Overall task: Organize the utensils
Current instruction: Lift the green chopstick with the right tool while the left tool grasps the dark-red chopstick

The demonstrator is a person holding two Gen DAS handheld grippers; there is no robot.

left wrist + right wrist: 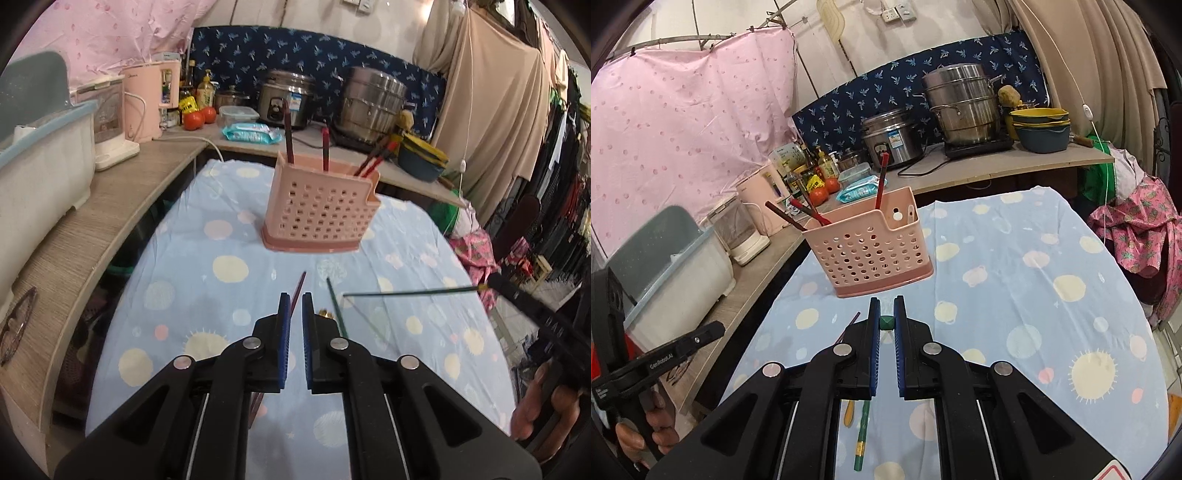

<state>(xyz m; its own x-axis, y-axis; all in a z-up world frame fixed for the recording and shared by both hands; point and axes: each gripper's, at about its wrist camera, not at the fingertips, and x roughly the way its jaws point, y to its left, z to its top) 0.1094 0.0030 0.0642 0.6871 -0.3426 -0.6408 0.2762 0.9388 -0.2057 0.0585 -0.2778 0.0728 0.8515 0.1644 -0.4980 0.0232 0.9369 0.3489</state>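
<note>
A table under a pale blue cloth (229, 258) printed with dots and suns fills the middle of the room, with a wood-grain counter (110, 206) bending round its far and left edges. The counter carries a rice cooker (892, 138), a stacked steel steamer (964, 107) and a pink kettle (147, 99). On the cloth stands a perforated pink utensil basket (321, 214) with several dark red chopsticks (325, 147) upright or leaning in it. The right gripper (886, 323) is clamped on a green chopstick (406, 293), held clear of the cloth. The left gripper (295, 314) has its jaws narrowly apart around a dark red chopstick (298, 290); whether the pads press it cannot be told. Another green chopstick (338, 310) lies on the cloth just beside it.
</note>
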